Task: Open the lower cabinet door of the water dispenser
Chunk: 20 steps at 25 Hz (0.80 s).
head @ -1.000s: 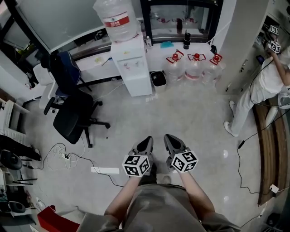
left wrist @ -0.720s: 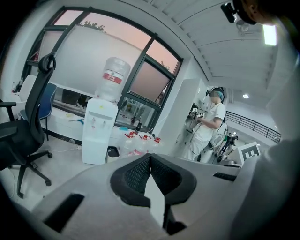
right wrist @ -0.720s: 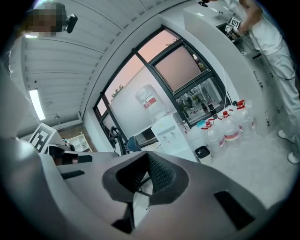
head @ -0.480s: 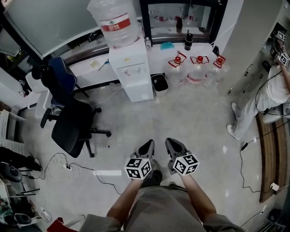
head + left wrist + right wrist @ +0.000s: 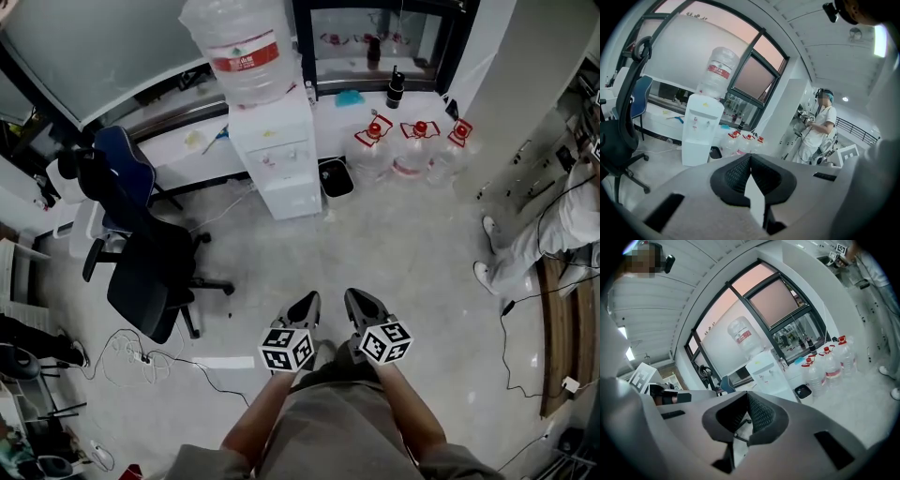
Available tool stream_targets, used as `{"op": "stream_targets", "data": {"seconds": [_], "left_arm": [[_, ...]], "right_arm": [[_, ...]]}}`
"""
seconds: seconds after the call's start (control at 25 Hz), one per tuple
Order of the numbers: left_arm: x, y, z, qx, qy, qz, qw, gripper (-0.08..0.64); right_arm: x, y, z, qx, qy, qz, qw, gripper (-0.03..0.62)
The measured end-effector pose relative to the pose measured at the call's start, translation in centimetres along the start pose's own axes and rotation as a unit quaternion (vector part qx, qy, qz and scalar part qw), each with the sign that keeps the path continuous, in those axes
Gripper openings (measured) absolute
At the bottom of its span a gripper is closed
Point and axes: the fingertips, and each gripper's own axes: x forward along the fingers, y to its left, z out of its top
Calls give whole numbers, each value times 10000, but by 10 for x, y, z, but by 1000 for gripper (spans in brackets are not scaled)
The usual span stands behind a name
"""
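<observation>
The white water dispenser point(image 5: 275, 148) stands against the far wall with a large bottle point(image 5: 244, 42) on top. Its lower cabinet door point(image 5: 292, 198) is closed. Both grippers are held side by side low in the head view, well short of the dispenser, with bare floor between. My left gripper point(image 5: 307, 300) and right gripper point(image 5: 355, 298) are both shut and hold nothing. In the left gripper view the dispenser point(image 5: 699, 129) is far off beyond the touching jaw tips of the left gripper point(image 5: 750, 157). The right gripper view shows the dispenser point(image 5: 767, 374) above the right gripper point(image 5: 747, 395).
A black office chair point(image 5: 148, 261) stands left of the path. A small black bin point(image 5: 335, 176) and three red-capped water jugs point(image 5: 417, 145) sit right of the dispenser. A person point(image 5: 548, 239) stands at the far right. Cables point(image 5: 141, 349) and a power strip point(image 5: 221, 362) lie on the floor at left.
The dispenser, chair and jugs have slid lower and grown slightly in the head view as I moved toward them. Both grippers stay shut and side by side.
</observation>
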Motion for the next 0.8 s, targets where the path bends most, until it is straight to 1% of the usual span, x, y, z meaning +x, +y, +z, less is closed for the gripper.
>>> {"op": "stream_targets", "data": {"seconds": [0.2,0.4,0.8], "left_arm": [[13,12,6,-27,73,-34,10000,8],[37,26,14,-47,144,-30,9999,8],[114,62,45,-181,261,66,9995,8]], "right_arm": [[18,-8,3,26,29,-74,10000,11],[43,-25,11,46,47,-101,9999,11],[112,-79,40,176,189,-117,9996,11]]}}
